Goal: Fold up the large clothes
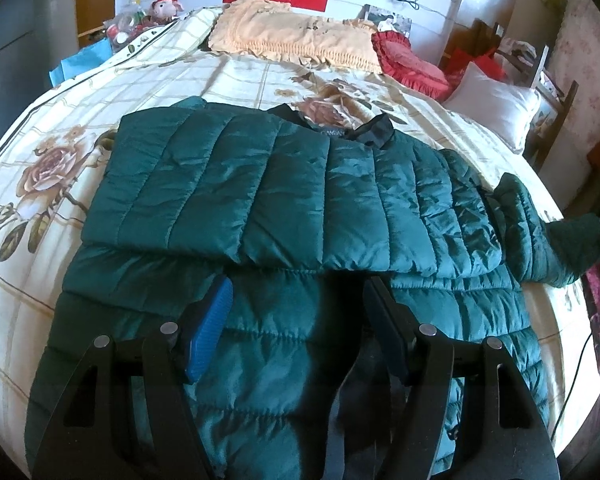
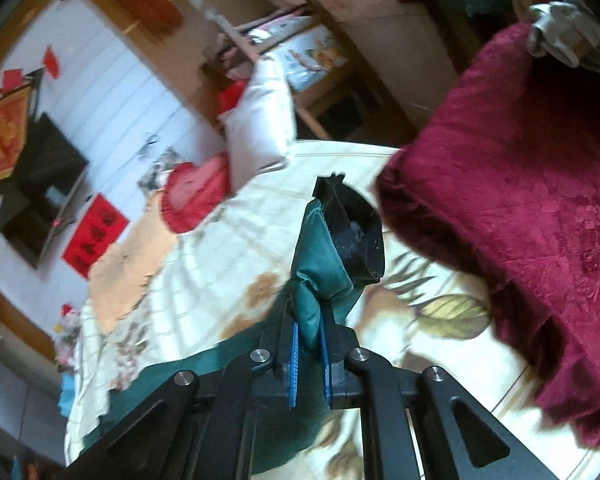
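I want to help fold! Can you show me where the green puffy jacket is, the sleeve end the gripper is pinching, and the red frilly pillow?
green puffy jacket (image 1: pixel 284 184): left wrist view, on its quilted back.
sleeve end (image 2: pixel 320 268): right wrist view, green fabric beside the dark cuff.
red frilly pillow (image 1: pixel 410 62): left wrist view, on its ruffled top.

Handheld tools, matte black with blue pads

Left tool (image 1: pixel 296 328): two black plastic fingers on angular linkage arms, round silver pivot screws, ribbed blue rubber pads (image 1: pixel 210 330). Right tool (image 2: pixel 310 354): same black linkage, silver screws, ribbed blue pads (image 2: pixel 293 364).
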The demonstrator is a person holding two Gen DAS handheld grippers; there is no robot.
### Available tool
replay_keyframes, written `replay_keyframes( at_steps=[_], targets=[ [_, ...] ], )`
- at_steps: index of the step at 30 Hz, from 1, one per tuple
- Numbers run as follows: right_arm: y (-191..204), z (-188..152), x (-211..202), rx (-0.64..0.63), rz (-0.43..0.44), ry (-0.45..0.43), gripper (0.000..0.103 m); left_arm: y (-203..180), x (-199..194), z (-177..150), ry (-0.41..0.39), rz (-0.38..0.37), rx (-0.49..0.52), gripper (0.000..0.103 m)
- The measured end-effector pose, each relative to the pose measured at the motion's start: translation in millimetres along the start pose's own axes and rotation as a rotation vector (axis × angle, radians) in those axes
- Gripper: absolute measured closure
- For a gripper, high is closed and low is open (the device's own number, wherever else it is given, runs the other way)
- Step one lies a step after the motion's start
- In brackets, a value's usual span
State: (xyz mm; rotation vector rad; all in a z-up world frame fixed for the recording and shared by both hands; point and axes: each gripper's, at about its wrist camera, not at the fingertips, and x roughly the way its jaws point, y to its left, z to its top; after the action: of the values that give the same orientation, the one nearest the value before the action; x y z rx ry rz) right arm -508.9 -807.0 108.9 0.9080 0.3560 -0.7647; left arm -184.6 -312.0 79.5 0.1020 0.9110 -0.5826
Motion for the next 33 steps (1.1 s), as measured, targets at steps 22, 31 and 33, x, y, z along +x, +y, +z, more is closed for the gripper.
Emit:
replay_keyframes(
  at_steps=[22, 31, 33],
  targets=[
    [209.2, -109.4, 10.3, -0.403, 0.287, 0.263, 0.096, 44.4, -28.3, 6.7, -0.056, -0.016, -0.097, 0.035],
    [272.9, -182.0, 44.3, -0.519, 0.36, 0.412, 0.096, 54.8, -27.3, 4.1, -0.052, -0.011, -0.116, 0.035],
    [281.7, -196.6, 52.4, -0.53, 0.369, 0.443, 0.096, 59.2, -26.8, 3.7, -0.05, -0.012, -0.128, 0.035]
  ],
)
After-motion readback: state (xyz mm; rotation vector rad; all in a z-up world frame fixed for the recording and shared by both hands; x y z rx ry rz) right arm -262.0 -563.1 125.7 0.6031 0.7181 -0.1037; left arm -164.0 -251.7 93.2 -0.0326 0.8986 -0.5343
